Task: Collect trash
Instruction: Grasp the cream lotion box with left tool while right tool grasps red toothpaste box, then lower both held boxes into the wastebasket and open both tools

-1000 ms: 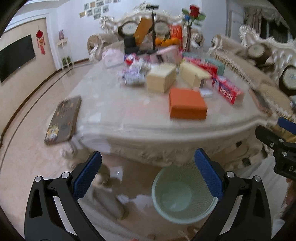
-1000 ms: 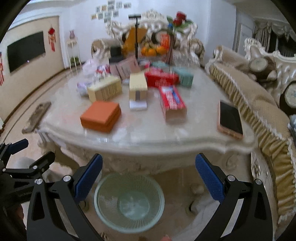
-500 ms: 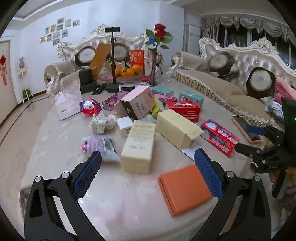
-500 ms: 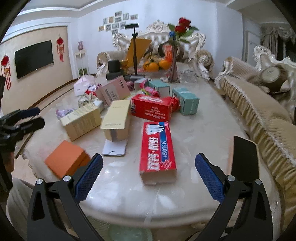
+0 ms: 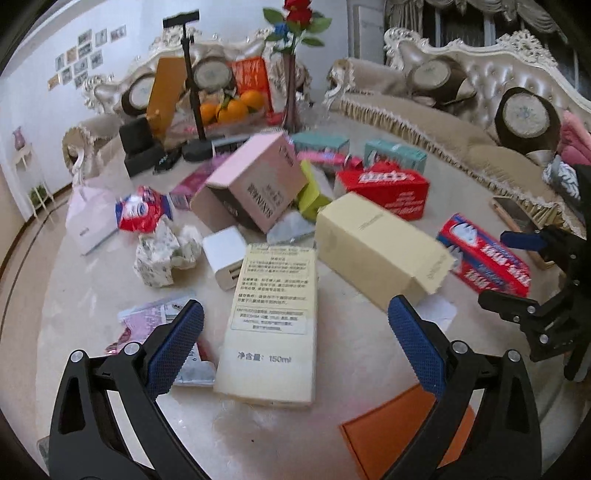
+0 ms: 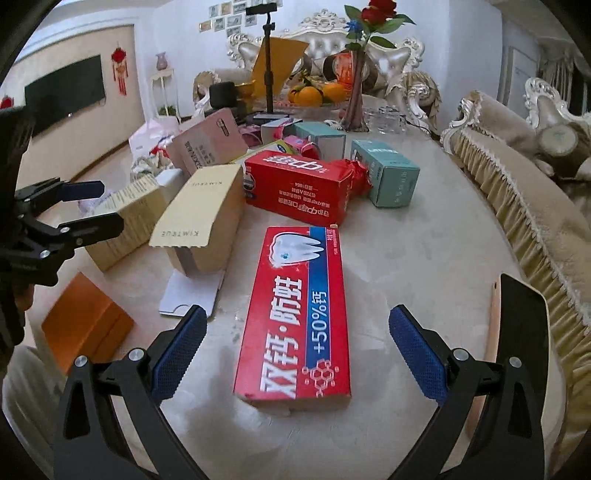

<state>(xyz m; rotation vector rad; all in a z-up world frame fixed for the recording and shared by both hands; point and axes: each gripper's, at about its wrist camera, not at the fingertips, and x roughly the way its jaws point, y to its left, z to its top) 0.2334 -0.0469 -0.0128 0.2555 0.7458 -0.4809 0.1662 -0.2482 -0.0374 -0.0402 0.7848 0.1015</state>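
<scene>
Hiding part of a crumpled wrapper, left tongs spread empty; right tongs likewise, straddling toothpaste box near table edge.

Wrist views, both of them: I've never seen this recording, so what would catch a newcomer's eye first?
In the right view, a red toothpaste box lies flat on the marble table, straight ahead of the open right tongs. In the left view, a pale yellow carton lies lengthwise between the open left tongs. Behind both, boxes and wrappers crowd the tabletop, with oranges and a red rose at the far end.
</scene>
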